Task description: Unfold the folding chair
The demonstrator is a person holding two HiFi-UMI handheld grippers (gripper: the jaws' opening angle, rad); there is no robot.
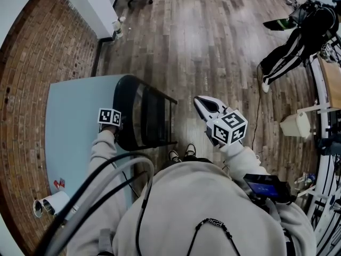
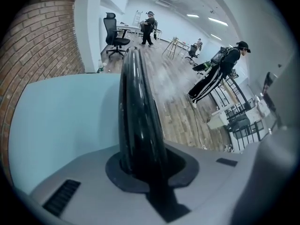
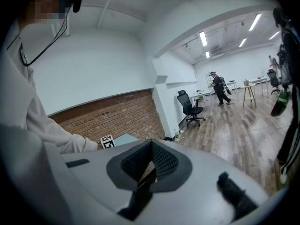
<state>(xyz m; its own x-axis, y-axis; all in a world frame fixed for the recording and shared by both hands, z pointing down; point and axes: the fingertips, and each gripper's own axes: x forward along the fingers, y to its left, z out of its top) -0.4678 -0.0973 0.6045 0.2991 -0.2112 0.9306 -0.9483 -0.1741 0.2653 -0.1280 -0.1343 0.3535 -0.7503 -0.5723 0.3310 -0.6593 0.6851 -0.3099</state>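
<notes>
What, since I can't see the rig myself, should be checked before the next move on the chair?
1. Left gripper clamped on the folding chair at its top edge: ok.
2. Right gripper free: ok, shut on nothing, apart from the chair.
3. Chair opened: not ok, folded flat.
4. Bystander apart from the chair: ok.
5. Chair feet planted on the floor: cannot tell, hidden.

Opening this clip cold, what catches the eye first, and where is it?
The glossy black folding chair, folded flat, stands at centre-left beside a pale blue surface, with the left gripper clamped on its curved top edge. The right gripper hangs shut and empty above the wooden floor at centre-right. A bystander in a black tracksuit with white stripes stands at the upper right.
</notes>
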